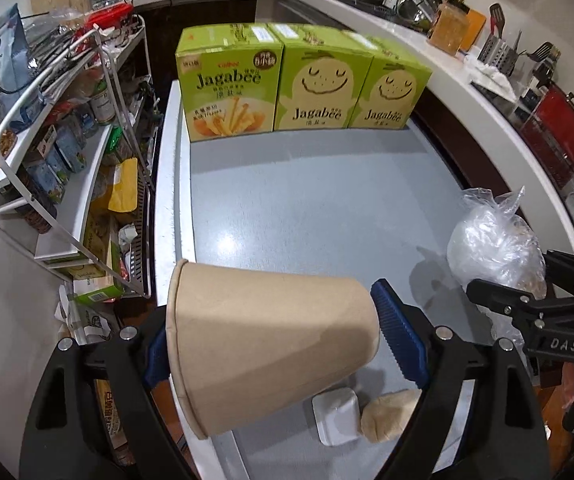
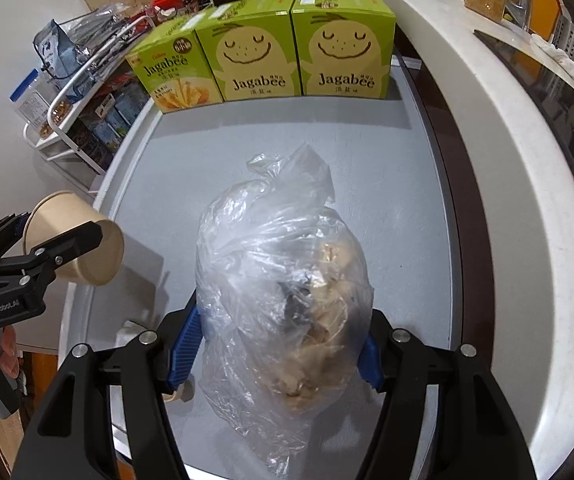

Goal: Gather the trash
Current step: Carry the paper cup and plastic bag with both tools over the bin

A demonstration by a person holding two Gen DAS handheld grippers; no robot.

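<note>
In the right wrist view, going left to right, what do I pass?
Left gripper shut on the paper cup → plastic trash bag, pinched by the right gripper → white counter edge. The three Jagabee boxes stand behind.

The middle of the grey tabletop (image 1: 319, 200) lies bare, open for passage. At twelve o'clock three green snack boxes (image 2: 263, 56) stand touching in a row, closing the far edge. A wire rack (image 1: 67, 152) crowds nine o'clock, and a raised white counter (image 2: 507, 160) walls off three o'clock. Toward six o'clock, a small white dish (image 1: 337, 416) and a crumpled napkin (image 1: 387, 414) lie touching.
</note>
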